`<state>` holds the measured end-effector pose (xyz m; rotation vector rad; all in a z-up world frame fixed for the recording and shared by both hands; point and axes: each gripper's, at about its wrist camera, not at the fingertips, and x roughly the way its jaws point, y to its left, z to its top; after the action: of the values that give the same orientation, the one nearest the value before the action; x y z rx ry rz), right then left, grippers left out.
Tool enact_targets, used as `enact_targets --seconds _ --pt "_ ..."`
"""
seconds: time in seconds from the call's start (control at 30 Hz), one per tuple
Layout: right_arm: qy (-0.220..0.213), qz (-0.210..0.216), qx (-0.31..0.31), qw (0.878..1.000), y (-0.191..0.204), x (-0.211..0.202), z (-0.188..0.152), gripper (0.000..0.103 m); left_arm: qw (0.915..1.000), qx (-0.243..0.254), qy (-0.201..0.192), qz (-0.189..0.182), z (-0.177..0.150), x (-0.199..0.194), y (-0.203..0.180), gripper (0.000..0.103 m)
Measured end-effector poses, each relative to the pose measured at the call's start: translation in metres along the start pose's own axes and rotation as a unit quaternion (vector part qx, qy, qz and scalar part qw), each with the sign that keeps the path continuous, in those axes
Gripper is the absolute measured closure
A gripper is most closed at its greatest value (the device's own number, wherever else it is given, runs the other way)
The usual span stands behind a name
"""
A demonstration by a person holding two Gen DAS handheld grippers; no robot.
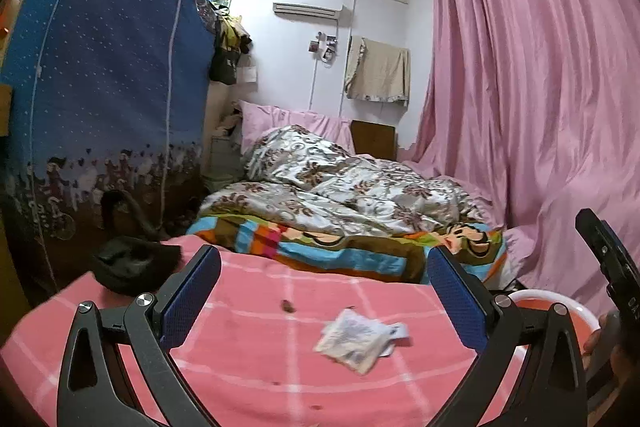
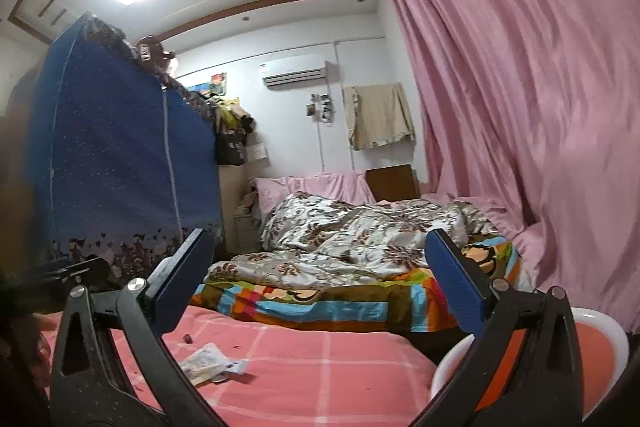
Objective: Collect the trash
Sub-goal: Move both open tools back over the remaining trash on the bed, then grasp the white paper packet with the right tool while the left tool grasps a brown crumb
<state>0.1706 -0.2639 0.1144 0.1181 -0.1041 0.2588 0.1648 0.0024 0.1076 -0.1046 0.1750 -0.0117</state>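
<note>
Your left claw (image 1: 324,291) hangs spread wide and empty over the pink checked blanket (image 1: 248,367), framing the crumpled wrapper (image 1: 354,341) that lies flat between its blue pads, likely lined up for a pinch. Your right claw (image 2: 320,283), also spread and empty, waits beside the white-rimmed basin (image 2: 600,323), which looks placed near to receive the trash.

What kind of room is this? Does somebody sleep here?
It looks like a bedroom. There is a bed with a rumpled floral quilt and a pink pillow, a blue fabric wardrobe beside it, and long pink curtains.
</note>
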Motion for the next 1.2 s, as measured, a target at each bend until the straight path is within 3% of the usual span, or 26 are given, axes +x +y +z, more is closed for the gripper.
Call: enact_targets --seconds 0.4,0.77,0.83,0.93,1.07,1.2 --pt "0.033 0.033 -0.058 0.997 0.040 0.028 -0.023 0.000 0.9997 0.015 -0.005 0.019 -0.008 -0.002 0.034 0.002" --pt "0.142 0.085 -0.054 0.985 0.048 0.081 -0.047 0.000 0.9953 0.015 0.096 0.003 -0.016 0.056 0.057 0.002" --pt "0.166 0.093 -0.050 0.980 0.049 0.092 -0.051 0.008 0.9918 0.013 0.127 0.002 -0.019 0.071 0.062 0.003" --pt "0.222 0.117 -0.051 0.967 0.056 0.110 -0.066 0.023 0.9861 0.007 0.166 -0.002 -0.025 0.086 0.069 0.004" --pt "0.284 0.148 -0.068 0.945 0.070 0.125 -0.087 0.025 0.9748 0.000 0.223 -0.013 -0.037 0.105 0.075 0.013" --pt "0.350 0.165 -0.114 0.915 0.090 0.140 -0.115 0.024 0.9646 -0.026 0.262 -0.021 -0.045 0.118 0.083 0.020"
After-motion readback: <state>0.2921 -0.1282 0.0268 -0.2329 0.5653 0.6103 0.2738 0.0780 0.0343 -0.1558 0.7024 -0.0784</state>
